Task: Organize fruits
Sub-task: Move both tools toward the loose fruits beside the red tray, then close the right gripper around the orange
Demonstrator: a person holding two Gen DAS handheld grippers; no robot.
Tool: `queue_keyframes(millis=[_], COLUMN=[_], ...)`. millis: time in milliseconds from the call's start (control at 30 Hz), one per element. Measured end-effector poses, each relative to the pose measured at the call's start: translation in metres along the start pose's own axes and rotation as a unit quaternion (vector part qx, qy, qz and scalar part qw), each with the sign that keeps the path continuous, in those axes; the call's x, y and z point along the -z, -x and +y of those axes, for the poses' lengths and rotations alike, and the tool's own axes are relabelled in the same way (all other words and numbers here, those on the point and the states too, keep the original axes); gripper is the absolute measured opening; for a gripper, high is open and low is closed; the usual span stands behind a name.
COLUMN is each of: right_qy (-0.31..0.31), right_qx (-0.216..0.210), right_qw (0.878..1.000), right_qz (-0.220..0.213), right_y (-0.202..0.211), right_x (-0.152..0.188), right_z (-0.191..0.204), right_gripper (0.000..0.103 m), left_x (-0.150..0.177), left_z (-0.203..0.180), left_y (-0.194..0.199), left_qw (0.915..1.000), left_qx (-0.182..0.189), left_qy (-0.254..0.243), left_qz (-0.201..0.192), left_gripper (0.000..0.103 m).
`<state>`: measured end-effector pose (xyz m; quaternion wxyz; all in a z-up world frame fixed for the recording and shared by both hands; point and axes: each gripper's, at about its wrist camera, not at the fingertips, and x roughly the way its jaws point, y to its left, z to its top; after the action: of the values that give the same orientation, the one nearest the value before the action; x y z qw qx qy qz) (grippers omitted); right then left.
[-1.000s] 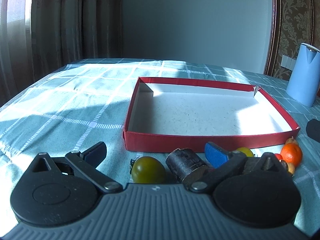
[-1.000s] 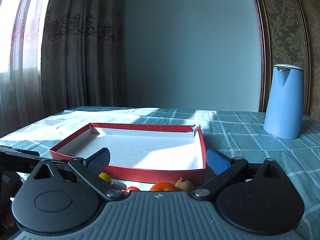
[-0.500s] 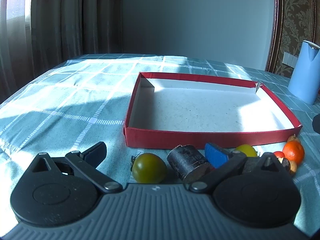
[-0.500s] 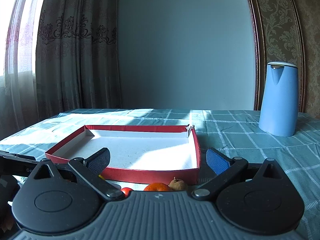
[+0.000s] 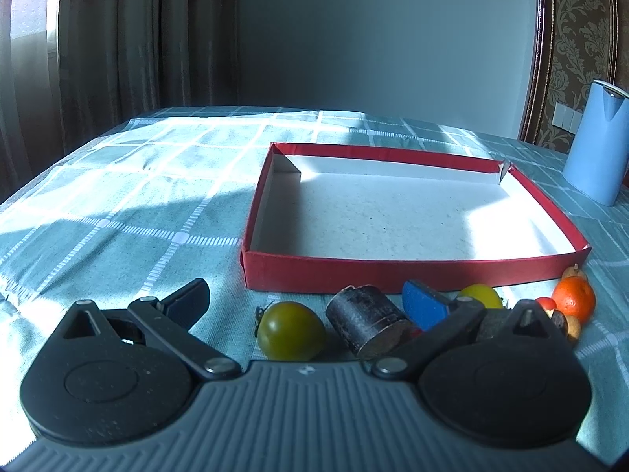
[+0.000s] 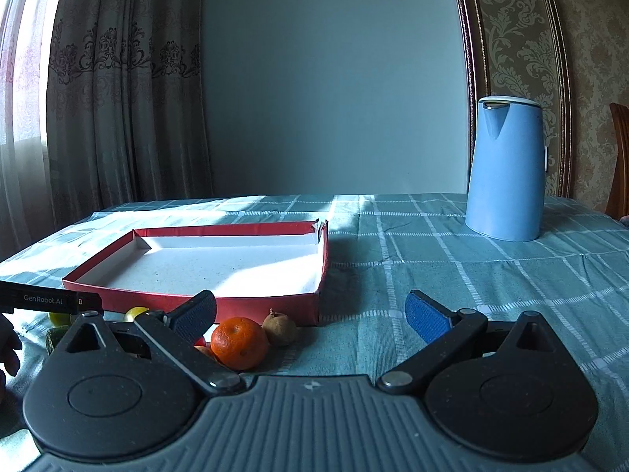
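Teal checked tablecloth (image 6: 432, 259) fills mid-frame, brown curtains (image 6: 118, 98) upper left; left gripper (image 5: 306, 303) and right gripper (image 6: 310, 314) both gape, holding nothing.

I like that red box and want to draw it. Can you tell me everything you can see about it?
The shallow red cardboard box is a wide, open tray with low red walls and a speckled white inside, holding nothing. It lies flat on the teal checked tablecloth, partly sunlit. One far corner flap looks slightly torn and sticks up. Small fruits sit on the cloth just outside its near wall; whether any touch it is unclear.
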<state>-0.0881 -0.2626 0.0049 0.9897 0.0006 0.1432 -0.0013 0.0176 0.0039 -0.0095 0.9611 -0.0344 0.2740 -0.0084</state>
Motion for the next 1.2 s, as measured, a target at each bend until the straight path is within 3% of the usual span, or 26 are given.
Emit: queue_keyframes(millis=[200,267,400,500,767,900,1200], right_qy=[0.014,0.017,0.019,0.003,-0.012,-0.010,-0.006], right_qx=[-0.010,-0.020,-0.040,-0.063,-0.084,-0.094,-0.095], right_qw=[0.999,0.998,0.995,0.991,0.987,0.985,0.987], right_qz=[0.033,0.050,0.093,0.122,0.135,0.144,0.127], right_y=[-0.009,-0.014,-0.034,-0.050,-0.069,-0.078,-0.069], right_x=[0.004,0.005,0.005,0.006,-0.004,-0.003,0.003], right_z=[0.004,0.009,0.018,0.021,0.030,0.034,0.034], right_gripper=[0.095,0.087,0.060,0.053,0.053,0.042,0.041], left_x=[0.000,0.000,0.000,0.000,0.000,0.001,0.005], left_z=[0.000,0.000,0.000,0.000,0.000,0.003,0.021], left_y=[-0.002,-0.002,-0.002,-0.001,-0.001,0.001,0.019], left_qw=[1.0000,1.0000,1.0000,1.0000,1.0000,1.0000,0.9998], left_qx=[-0.001,-0.001,-0.001,-0.002,-0.003,-0.009,0.001], left_qy=[-0.002,-0.002,-0.003,-0.003,-0.004,0.000,0.021], left_qz=[0.005,0.005,0.006,0.005,0.006,0.003,-0.003], left_gripper=[0.103,0.103,0.103,0.103,0.103,0.103,0.103])
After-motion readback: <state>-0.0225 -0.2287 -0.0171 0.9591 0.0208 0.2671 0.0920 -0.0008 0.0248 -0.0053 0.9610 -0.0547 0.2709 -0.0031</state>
